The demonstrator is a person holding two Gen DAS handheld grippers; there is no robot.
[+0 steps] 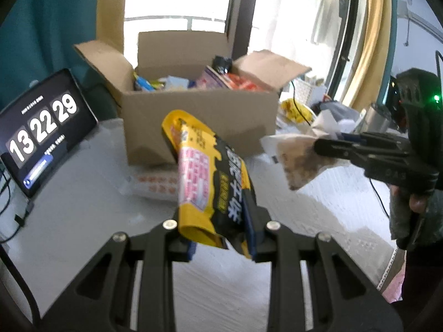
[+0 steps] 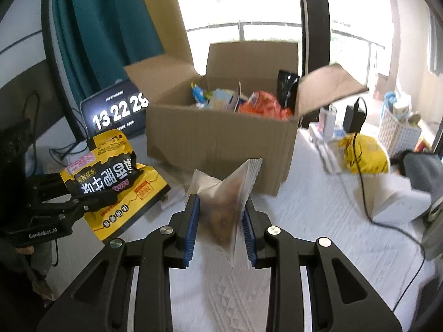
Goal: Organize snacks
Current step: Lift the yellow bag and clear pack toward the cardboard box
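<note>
My left gripper (image 1: 221,238) is shut on a yellow and black snack bag (image 1: 205,171), held above the table in front of the open cardboard box (image 1: 199,119). My right gripper (image 2: 220,232) is shut on a clear packet of brown snacks (image 2: 224,202), also held above the table before the box (image 2: 221,144). The box holds several snack packs. The right gripper with its packet (image 1: 299,160) shows at the right of the left wrist view. The left gripper with the yellow bag (image 2: 116,177) shows at the left of the right wrist view.
A tablet clock (image 1: 38,132) stands left of the box. A flat white and orange pack (image 1: 155,185) lies by the box's front. A yellow bag (image 2: 362,155), a black cable (image 2: 368,193), a white basket (image 2: 398,132) and clutter lie to the right on the white tablecloth (image 2: 318,221).
</note>
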